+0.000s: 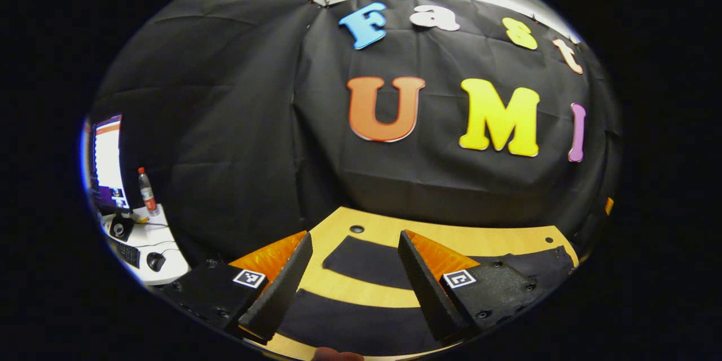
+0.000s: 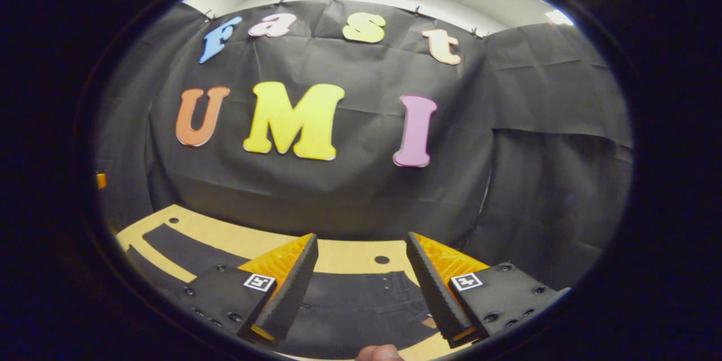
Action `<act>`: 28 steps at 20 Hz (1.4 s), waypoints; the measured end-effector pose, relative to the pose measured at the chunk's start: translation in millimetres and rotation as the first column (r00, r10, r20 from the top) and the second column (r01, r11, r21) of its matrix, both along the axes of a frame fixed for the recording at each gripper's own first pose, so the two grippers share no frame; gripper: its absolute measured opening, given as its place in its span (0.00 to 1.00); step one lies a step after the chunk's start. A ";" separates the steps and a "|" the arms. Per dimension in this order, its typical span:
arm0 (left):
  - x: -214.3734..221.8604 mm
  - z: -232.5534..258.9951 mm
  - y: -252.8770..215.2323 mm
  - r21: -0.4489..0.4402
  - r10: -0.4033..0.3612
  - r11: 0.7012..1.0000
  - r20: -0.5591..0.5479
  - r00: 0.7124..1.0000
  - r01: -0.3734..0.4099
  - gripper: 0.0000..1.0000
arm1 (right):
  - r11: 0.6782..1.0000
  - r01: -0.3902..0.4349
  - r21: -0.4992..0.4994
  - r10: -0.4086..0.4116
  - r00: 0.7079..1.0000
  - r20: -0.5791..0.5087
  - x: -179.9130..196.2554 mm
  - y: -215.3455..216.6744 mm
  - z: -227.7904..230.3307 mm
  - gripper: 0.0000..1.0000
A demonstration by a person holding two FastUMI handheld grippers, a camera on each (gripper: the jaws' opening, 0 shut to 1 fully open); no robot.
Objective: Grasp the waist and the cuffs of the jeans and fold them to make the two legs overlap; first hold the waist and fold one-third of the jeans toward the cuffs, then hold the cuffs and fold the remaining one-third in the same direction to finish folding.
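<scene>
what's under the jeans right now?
The jeans lie flat on a light wooden table, which shows between the two legs and past the waist, with a small round hole beyond the waist. The table under the fabric is covered.

The bench [image 1: 383, 234] in the lower middle of the left gripper view looks like pale wood with a smooth, faintly satin finish. The jeans [image 2: 361, 299], low in the right gripper view, are dark, matt cloth with visible stitched seams. On the white desk [image 1: 163, 262] at the lower left stands a clear, glossy plastic bottle [image 1: 148, 192].
</scene>
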State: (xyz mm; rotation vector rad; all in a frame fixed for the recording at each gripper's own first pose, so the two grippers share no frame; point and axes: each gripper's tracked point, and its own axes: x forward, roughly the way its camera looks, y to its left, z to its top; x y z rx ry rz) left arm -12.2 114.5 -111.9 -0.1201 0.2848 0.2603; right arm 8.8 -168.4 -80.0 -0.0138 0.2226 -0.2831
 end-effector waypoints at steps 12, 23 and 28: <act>-100.4 -182.4 19.3 -0.662 0.179 0.594 -0.445 0.878 -0.457 0.99 | 0.751 0.389 0.534 -0.148 0.887 -0.438 -95.6 -113.0 -176.7 0.99; -89.8 -211.2 15.5 -0.768 0.249 0.256 -0.534 0.808 -0.587 0.99 | 0.408 0.549 0.729 -0.072 0.815 -0.574 -95.4 -112.3 -268.9 0.98; -80.8 -210.4 16.8 -0.777 0.248 0.259 -0.520 0.817 -0.573 1.00 | 0.391 0.563 0.728 -0.105 0.813 -0.573 -74.4 -126.1 -284.6 0.92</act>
